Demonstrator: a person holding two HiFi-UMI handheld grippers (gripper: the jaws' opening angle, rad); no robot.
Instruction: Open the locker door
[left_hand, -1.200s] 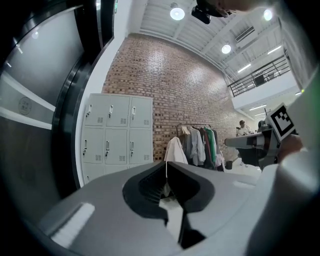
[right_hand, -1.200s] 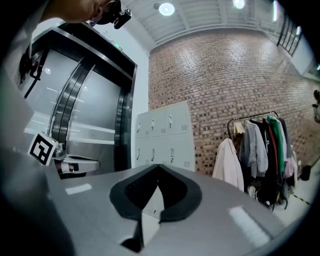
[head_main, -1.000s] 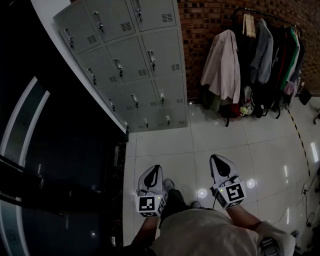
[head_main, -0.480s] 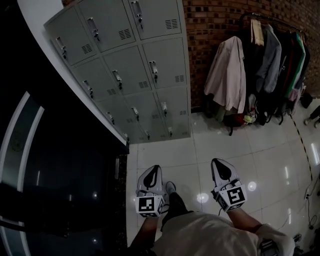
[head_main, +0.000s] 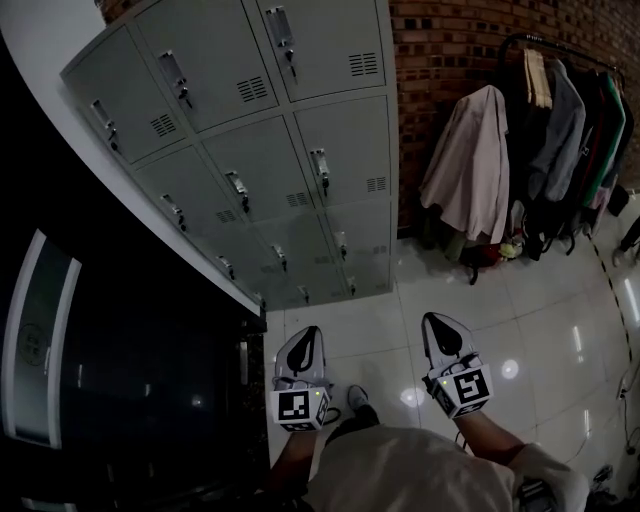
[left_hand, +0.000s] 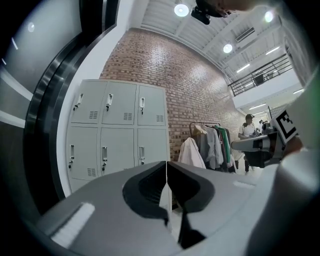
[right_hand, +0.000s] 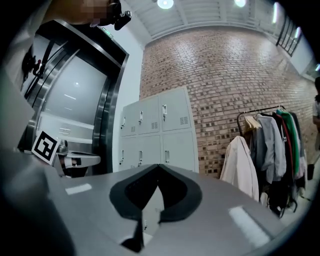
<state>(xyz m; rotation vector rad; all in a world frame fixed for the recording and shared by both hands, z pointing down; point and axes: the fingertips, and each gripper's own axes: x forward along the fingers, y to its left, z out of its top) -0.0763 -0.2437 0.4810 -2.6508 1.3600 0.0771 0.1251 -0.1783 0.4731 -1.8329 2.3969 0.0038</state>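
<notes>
Both claws pinched shut, empty: left gripper (head_main: 306, 335), right gripper (head_main: 438, 322). Far locker door (head_main: 352, 150) looks stiff, light sheet metal; I'd hook its left-edge latch (head_main: 320, 168).

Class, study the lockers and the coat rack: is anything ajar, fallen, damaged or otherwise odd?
Nothing stands out. The lockers all look shut, doors flush, and the coats hang on the rack.

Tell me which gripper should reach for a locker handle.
Left, narrowly. The left gripper sits nearer the lockers; the right gripper lies toward the hanging coats. Both are shut, empty and well short.
</notes>
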